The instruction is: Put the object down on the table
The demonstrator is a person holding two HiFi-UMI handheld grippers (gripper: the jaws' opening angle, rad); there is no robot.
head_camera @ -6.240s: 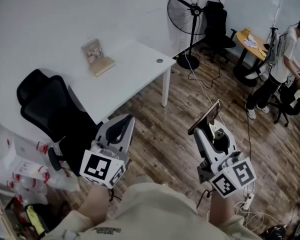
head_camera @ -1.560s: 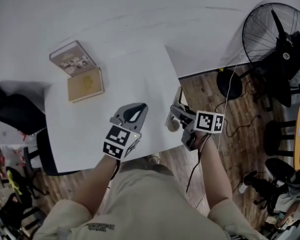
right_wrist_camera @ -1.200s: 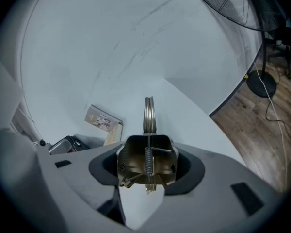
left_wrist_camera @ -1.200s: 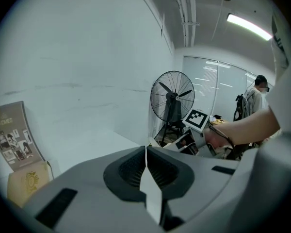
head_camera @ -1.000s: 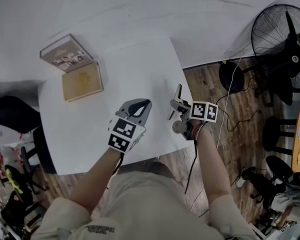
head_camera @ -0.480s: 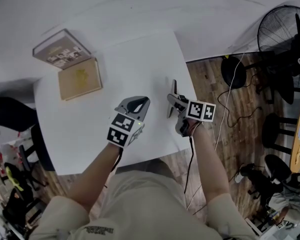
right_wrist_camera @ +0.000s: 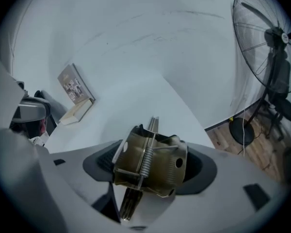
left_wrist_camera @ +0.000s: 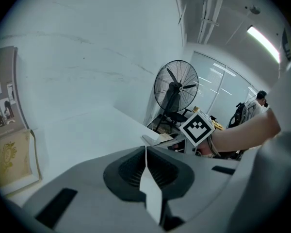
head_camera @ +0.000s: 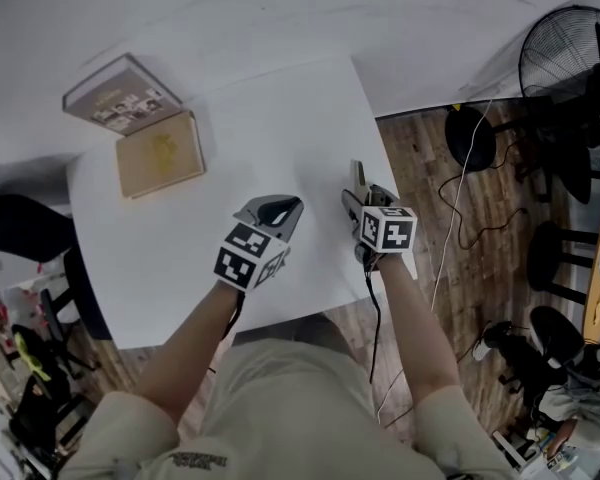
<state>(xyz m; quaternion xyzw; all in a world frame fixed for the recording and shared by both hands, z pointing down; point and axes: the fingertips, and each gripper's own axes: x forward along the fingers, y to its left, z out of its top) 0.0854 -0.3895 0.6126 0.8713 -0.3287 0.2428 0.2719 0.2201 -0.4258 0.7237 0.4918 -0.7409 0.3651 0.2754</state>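
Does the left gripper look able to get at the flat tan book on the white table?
Probably yes: only bare white tabletop lies between the left gripper and the flat tan book.

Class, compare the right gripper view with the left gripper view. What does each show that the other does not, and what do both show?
Only the right gripper view looks between the opening jaws of the right gripper, where the brass spring clip stands.

Only the left gripper view shows the left gripper, its jaws together with nothing between them, and the right gripper's marker cube from outside.

Both show the white table, the two books and the standing fan.
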